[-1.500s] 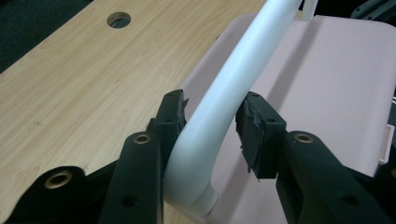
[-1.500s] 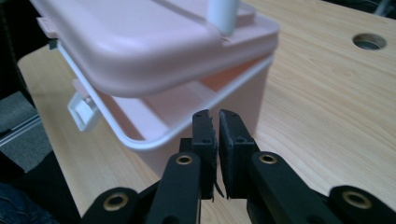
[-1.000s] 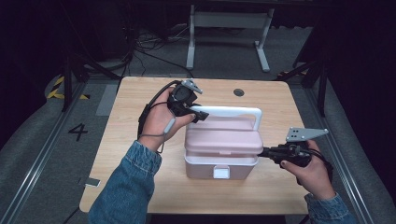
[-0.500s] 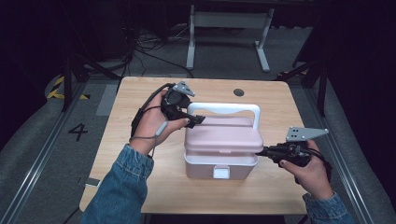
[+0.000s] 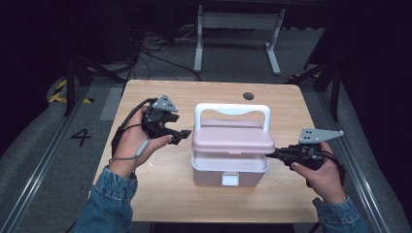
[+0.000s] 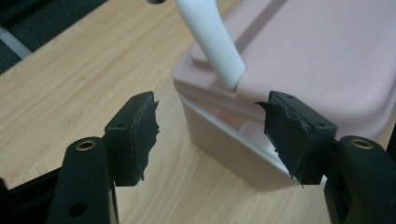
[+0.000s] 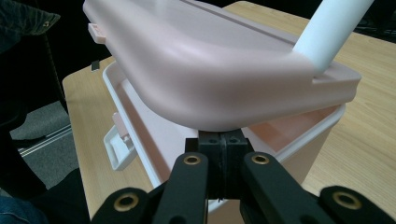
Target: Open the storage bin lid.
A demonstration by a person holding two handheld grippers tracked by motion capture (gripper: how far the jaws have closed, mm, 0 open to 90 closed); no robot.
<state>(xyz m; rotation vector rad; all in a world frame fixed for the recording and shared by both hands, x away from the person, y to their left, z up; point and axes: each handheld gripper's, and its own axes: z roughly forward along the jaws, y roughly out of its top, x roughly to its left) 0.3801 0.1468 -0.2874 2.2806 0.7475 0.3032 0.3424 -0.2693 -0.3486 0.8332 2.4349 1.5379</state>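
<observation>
A pink box (image 5: pixel 230 165) with a white handle (image 5: pixel 232 112) sits in the middle of the wooden counter (image 5: pixel 145 184). Its lid (image 5: pixel 233 138) is lifted at the right end, leaving a gap above the white rim of the base; the front latch (image 5: pixel 230 180) hangs loose.

The left tongs (image 5: pixel 180 136) are held in the left hand (image 5: pixel 133 141) just beside the box's left end, apart from it. In the left gripper view the left tongs (image 6: pixel 210 135) stand wide open with nothing between them, and the lid corner and the foot of the handle (image 6: pixel 212 42) lie just ahead.

The right tongs (image 5: pixel 270 154), in the right hand (image 5: pixel 323 172), reach to the box's right end at the gap under the lid. In the right gripper view the right tongs (image 7: pixel 222 156) are pressed together with nothing seen between them, their tips right under the raised lid (image 7: pixel 210 60) and over the base rim (image 7: pixel 299 135); whether they touch the lid I cannot tell.
</observation>
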